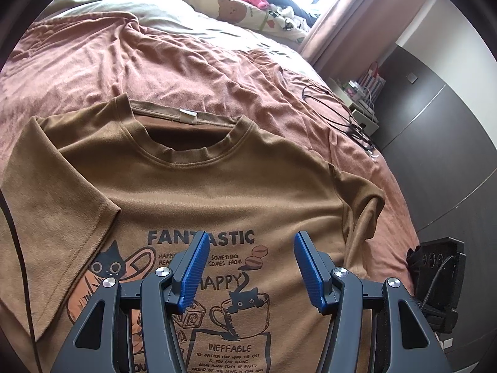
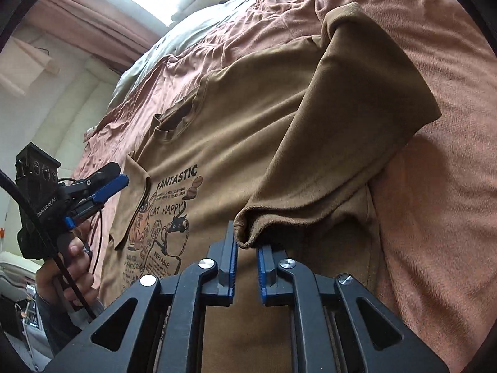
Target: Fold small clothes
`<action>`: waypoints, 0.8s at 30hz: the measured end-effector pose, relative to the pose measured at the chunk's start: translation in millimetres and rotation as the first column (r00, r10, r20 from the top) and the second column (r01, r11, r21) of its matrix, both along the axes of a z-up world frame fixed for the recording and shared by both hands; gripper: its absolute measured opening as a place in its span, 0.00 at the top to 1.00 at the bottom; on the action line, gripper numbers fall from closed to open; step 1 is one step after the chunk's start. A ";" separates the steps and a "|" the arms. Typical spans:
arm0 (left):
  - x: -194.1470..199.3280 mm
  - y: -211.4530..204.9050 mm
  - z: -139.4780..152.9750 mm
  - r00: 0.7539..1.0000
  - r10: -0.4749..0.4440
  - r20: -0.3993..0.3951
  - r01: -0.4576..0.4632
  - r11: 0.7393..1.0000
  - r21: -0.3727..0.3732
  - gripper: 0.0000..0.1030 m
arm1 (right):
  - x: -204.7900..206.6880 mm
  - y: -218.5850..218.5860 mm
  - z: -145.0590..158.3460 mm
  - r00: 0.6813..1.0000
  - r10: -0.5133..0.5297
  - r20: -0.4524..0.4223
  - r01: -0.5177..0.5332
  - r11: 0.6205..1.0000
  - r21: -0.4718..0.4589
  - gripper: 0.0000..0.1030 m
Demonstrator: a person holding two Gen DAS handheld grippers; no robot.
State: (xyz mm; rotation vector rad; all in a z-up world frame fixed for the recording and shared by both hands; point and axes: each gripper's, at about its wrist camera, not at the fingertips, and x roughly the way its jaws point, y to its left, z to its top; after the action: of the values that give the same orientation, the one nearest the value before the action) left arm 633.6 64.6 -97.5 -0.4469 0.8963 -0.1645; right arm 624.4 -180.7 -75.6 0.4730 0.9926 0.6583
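Observation:
A brown T-shirt [image 1: 217,192] with a "FANTASTIC" cat print lies face up on the bed, collar pointing away. Its left sleeve [image 1: 56,186] is folded in over the chest. My left gripper [image 1: 251,236] hovers open above the print with nothing between its blue pads; it also shows at the left of the right wrist view as the left gripper [image 2: 116,186]. The other sleeve [image 2: 326,130] is lifted and drawn across the shirt [image 2: 248,118]. Its hem sits at the tips of my right gripper [image 2: 247,242], whose jaws stand slightly apart, not pressing the cloth.
A wrinkled pinkish-brown sheet [image 1: 186,62] covers the bed. Black cables [image 1: 341,108] lie near its right edge, beside a dark wardrobe [image 1: 435,124]. Pillows and soft toys [image 1: 248,9] are piled at the head. A hand [image 2: 74,267] holds the left gripper's handle.

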 end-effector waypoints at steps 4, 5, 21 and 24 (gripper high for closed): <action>-0.5 2.4 -0.2 1.000 0.005 -0.001 -0.005 1.000 -0.006 0.43 | -6.5 -20.6 19.8 0.996 -0.059 0.063 0.057 0.998 0.036 0.25; -0.2 2.7 -0.2 1.000 0.005 -0.002 -0.005 1.000 -0.007 0.43 | -7.5 -27.4 23.4 0.995 -0.069 0.069 0.065 0.996 0.065 0.25; 0.2 0.8 1.7 1.000 -0.001 0.000 0.001 1.000 0.001 0.43 | 10.1 -93.5 -14.3 0.910 -0.390 -0.137 0.412 0.885 0.217 0.44; 1.8 -2.5 -0.4 1.000 -0.011 -0.003 0.011 1.000 0.006 0.43 | 15.0 -98.0 -25.2 0.905 -0.393 -0.165 0.423 0.876 0.232 0.44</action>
State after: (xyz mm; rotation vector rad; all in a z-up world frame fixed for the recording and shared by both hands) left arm 635.4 62.2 -97.8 -0.4367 0.9018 -0.1714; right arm 639.3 -278.8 -100.7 0.9366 0.8751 0.3807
